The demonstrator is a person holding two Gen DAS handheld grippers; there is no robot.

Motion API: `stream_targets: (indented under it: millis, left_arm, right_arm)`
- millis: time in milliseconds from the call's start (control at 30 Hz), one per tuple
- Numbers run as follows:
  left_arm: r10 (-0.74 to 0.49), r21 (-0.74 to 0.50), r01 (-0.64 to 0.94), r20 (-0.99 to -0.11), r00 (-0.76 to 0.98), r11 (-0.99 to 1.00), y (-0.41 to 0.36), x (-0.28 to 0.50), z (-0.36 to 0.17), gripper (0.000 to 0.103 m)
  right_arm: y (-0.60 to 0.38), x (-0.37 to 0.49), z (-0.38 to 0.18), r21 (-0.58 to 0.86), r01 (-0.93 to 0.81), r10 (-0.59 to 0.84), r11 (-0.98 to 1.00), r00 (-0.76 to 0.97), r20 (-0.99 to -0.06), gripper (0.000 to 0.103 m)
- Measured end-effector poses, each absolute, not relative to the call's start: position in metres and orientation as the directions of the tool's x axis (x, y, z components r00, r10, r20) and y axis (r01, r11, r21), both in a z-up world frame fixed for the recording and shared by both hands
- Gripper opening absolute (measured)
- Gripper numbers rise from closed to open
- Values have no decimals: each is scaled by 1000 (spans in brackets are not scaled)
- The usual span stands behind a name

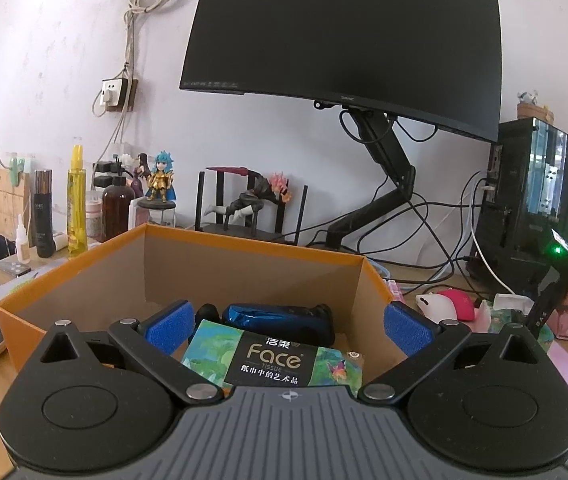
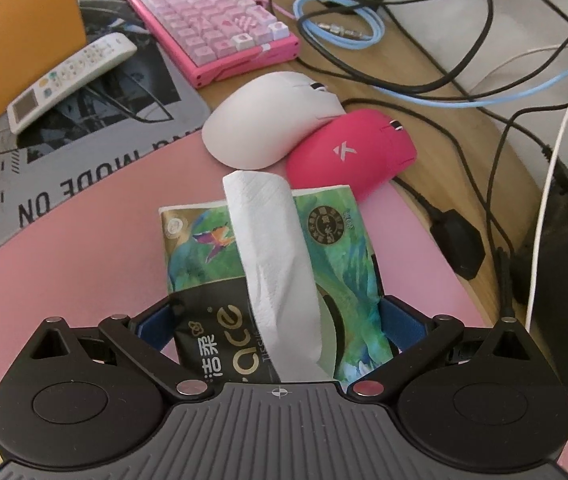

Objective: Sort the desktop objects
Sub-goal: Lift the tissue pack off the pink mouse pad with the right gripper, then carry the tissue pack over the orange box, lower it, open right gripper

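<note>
My left gripper (image 1: 288, 324) hangs open over an orange cardboard box (image 1: 252, 248). Inside the box lie a green "Face" tissue pack (image 1: 272, 356) and, behind it, a blue and black game controller (image 1: 280, 318). My right gripper (image 2: 278, 328) is shut on a second green tissue pack (image 2: 336, 240) above the pink desk mat (image 2: 84, 260); both blue pads press the pack's sides. A white tissue sheet (image 2: 272, 248) sticks out of its top. Just beyond it a white mouse (image 2: 268, 124) and a pink mouse (image 2: 352, 148) touch each other.
A pink keyboard (image 2: 208, 16), a white remote (image 2: 72, 76) and a grey mat (image 2: 44, 160) lie to the left. Cables (image 2: 444, 60) crowd the right. A monitor on an arm (image 1: 344, 40), figurines (image 1: 160, 180), bottles (image 1: 76, 204) and a PC case (image 1: 540, 192) line the back.
</note>
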State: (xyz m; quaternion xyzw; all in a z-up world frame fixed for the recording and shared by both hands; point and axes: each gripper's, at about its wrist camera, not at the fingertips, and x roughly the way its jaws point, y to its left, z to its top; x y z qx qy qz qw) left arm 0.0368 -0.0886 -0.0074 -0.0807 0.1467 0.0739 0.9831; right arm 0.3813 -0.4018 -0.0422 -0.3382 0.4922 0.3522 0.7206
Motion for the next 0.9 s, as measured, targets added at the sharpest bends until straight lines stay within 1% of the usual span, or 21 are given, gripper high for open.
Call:
stream_targets:
  millis: [167, 233, 300, 567, 700, 900]
  left_arm:
    - [115, -143, -162, -293, 949, 976, -84, 32, -6, 103]
    - [119, -150, -168, -289, 950, 974, -80, 30, -6, 103]
    - [123, -163, -176, -291, 949, 971, -75, 28, -6, 103]
    - [116, -183, -169, -266, 957, 969, -62, 15, -2, 103]
    - [116, -195, -168, -255, 960, 966, -53, 6, -1, 103]
    - [129, -193, -178, -242, 962, 965, -41, -7, 3, 103]
  right_arm:
    - [-401, 358, -45, -202, -796, 172, 571, 356, -918, 102]
    - [-401, 345, -47, -243, -753, 169, 611, 425, -889, 100]
    - [-402, 331, -48, -269, -698, 159, 663, 483, -861, 97]
    - [-410, 285, -34, -200, -564, 192, 801, 559, -807, 83]
    - [-414, 260, -27, -145, -518, 227, 843, 587, -777, 81]
    - [-413, 224, -1, -111, -458, 269, 882, 682, -680, 80]
